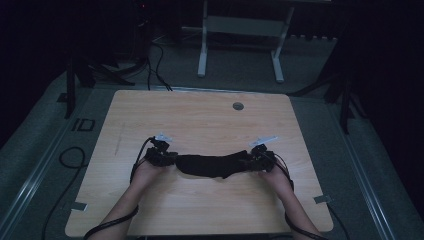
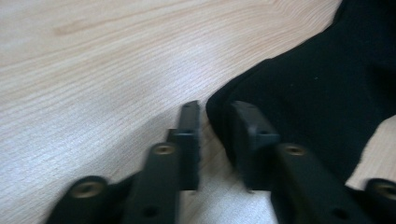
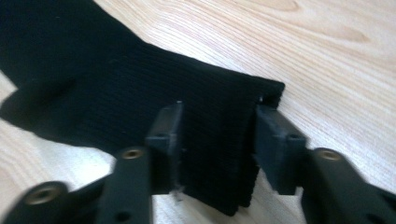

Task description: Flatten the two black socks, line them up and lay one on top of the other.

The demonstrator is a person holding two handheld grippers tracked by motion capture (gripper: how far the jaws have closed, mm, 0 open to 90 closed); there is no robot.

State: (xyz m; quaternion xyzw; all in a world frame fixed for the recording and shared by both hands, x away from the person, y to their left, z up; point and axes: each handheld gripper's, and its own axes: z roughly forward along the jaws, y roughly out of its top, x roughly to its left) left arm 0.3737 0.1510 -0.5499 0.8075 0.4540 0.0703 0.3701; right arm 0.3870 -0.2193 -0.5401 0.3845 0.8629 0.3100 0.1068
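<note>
We see a black sock (image 1: 212, 165) lying flat across the near middle of the wooden table (image 1: 200, 120), stretched between our two tools. The left gripper (image 2: 215, 123) stands at its rounded end, jaws parted, with the edge of the cloth in the gap. The right gripper (image 3: 217, 128) straddles the ribbed cuff, jaws apart and pressing nothing.

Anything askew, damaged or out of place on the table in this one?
Nothing stands out. A black sock lies flat across the wooden table, intact, between the left gripper and right gripper. Both grippers stand open at its ends, the ribbed cuff between the right one's jaws.
</note>
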